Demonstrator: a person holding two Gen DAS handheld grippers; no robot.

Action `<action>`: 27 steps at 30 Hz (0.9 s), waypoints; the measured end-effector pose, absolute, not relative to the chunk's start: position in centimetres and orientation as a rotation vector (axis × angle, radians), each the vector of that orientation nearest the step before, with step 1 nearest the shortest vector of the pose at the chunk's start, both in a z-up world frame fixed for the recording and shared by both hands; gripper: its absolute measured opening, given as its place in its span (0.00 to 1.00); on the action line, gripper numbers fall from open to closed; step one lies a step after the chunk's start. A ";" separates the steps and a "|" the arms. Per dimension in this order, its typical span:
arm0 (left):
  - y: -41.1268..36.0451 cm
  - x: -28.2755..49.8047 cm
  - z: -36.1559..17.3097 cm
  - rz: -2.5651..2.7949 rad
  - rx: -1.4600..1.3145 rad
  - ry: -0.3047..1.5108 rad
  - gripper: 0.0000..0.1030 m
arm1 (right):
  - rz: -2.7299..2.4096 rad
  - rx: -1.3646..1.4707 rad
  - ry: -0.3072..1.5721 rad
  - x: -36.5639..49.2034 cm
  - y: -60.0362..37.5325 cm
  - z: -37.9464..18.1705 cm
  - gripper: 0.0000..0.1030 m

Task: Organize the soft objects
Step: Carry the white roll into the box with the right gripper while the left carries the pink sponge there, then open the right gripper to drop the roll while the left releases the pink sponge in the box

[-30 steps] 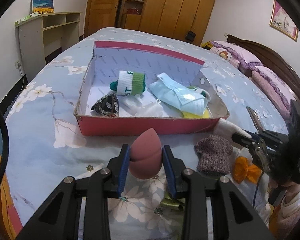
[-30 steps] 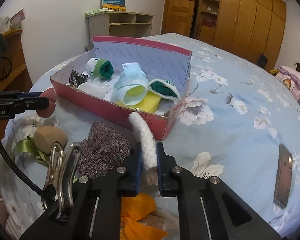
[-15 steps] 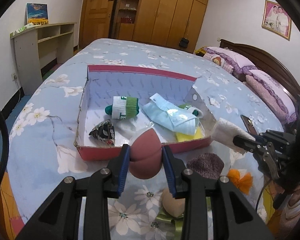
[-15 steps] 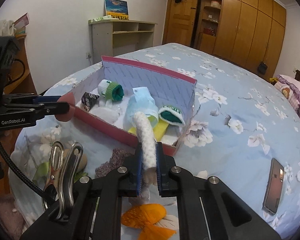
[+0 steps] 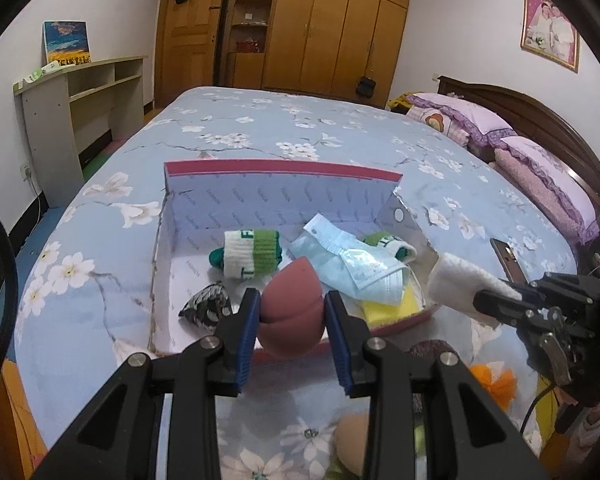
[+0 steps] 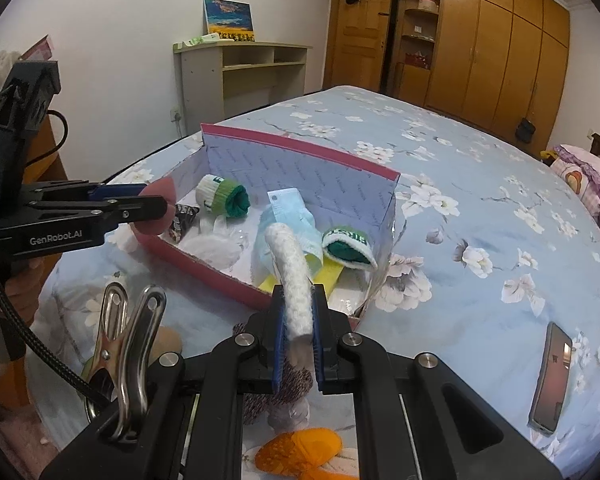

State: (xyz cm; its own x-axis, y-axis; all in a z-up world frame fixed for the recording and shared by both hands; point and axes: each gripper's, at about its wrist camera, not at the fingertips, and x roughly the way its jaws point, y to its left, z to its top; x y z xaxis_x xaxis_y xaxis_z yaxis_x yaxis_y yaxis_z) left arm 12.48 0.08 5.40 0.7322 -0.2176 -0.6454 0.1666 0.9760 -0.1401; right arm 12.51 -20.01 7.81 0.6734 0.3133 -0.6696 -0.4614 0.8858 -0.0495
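Both loads in the air, over the near edge of the box (image 5: 280, 170).

Left gripper (image 5: 292, 312): pinching the sponge (image 5: 292, 316), a pink egg shape squeezed at its waist, tip pointing up toward the box floor. Right gripper (image 6: 298, 320): jaws pressed nearly together on the white roll (image 6: 292, 276), a fuzzy white tube that sticks out well past the pads and arches over the near wall.

Risks, as judgement:
- Your two grippers sit close at the same wall. If you bring both in together, the jaws or cables may knock.
- The sponge is springy and held only at its middle. Squeeze harder and it may squirt out; let go too early and it may bounce off the rim onto the bed (image 5: 260, 120).
- The white roll is limp beyond the pads. Its free end could catch on the wall or drag the mask (image 5: 352, 264) out of place.
- The box's right corner looks torn and sagging. A push there may fold it further.
- The box is filling up: green sock (image 5: 252, 254), mask, a second sock (image 6: 348, 248), yellow cloth (image 5: 384, 306), a dark patterned pouch (image 5: 206, 308). The clearest floor shows at the front left.

Left on the bed by your grippers: grey knit piece (image 5: 432, 350), orange item (image 6: 300, 448), tan ball (image 5: 350, 436). Phone (image 6: 552, 376) lies well apart, to the right.
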 end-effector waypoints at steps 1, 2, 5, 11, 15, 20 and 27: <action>0.0 12.8 5.2 -0.208 -0.070 0.719 0.33 | 0.439 -0.223 0.709 12.6 -20.0 7.8 0.12; 0.0 13.1 5.1 -0.203 -0.064 0.721 0.33 | 0.438 -0.222 0.711 12.7 -19.9 7.8 0.12; -0.3 14.0 4.4 -0.184 -0.038 0.726 0.34 | 0.436 -0.216 0.715 13.0 -19.7 7.6 0.12; -0.4 15.6 2.4 -0.187 -0.039 0.767 0.33 | 0.418 -0.193 0.719 14.0 -19.6 7.5 0.12; -0.4 16.0 1.4 -0.193 -0.044 0.787 0.34 | 0.398 -0.168 0.713 15.2 -19.8 7.8 0.12; -0.6 16.2 0.8 -0.204 -0.049 0.801 0.34 | 0.382 -0.157 0.718 17.1 -19.7 7.8 0.12; -0.5 16.3 0.5 -0.213 -0.066 0.812 0.35 | 0.354 -0.183 0.709 20.1 -18.8 7.6 0.12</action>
